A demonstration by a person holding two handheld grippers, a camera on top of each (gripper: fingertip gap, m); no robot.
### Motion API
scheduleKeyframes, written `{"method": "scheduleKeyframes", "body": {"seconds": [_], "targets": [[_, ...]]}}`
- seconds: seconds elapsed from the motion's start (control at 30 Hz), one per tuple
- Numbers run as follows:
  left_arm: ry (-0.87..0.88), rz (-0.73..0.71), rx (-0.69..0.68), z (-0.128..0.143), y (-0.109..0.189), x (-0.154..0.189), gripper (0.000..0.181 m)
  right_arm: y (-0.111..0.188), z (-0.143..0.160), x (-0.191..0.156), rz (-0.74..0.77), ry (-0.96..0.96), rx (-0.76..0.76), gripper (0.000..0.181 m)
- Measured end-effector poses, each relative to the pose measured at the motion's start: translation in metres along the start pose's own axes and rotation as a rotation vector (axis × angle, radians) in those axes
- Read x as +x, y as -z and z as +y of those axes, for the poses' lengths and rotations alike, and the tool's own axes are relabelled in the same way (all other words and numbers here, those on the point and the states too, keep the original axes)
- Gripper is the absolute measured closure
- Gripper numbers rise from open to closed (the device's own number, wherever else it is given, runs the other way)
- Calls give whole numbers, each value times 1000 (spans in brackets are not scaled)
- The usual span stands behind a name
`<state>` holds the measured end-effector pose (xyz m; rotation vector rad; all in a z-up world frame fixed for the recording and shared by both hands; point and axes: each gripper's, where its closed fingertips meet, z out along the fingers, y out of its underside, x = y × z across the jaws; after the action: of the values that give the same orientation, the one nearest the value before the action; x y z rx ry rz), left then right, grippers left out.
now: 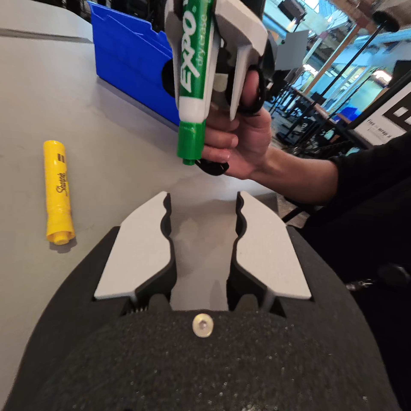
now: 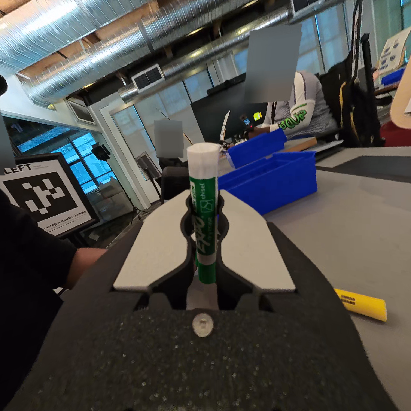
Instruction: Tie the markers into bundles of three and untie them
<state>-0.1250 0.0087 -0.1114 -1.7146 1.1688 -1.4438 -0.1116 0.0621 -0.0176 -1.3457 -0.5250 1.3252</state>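
Markers are still apart: the right gripper [image 2: 204, 216] is clamped on the green marker [image 2: 203, 222], held upright above the table [image 1: 100, 155]. Left gripper [image 1: 203, 200] is apart, empty. Bring it gently beside the yellow marker [image 1: 58, 191]; beyond stands a blue bin [image 1: 131, 57].

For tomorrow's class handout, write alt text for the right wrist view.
The right claw is shut on a green marker that stands upright between its fingers. Beyond it a blue bin sits on the grey table, and a yellow marker lies at right.
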Motion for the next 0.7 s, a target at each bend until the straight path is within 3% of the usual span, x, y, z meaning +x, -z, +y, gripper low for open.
{"method": "scheduleKeyframes", "body": {"seconds": [0.27,0.33,0.47,0.7], "targets": [[-21,-7,-12,4,0,-6,121,-12,10,-10,-12,-25,-61,157],[-95,-130,-41,2,0,-22,121,-15,12,-4,59,-31,-96,163],[-198,-371,-32,-13,2,-47,121,-17,8,8,224,-62,-68,157],[-201,-486,-29,-10,-16,-59,121,-16,-4,17,425,33,-17,163]]}}
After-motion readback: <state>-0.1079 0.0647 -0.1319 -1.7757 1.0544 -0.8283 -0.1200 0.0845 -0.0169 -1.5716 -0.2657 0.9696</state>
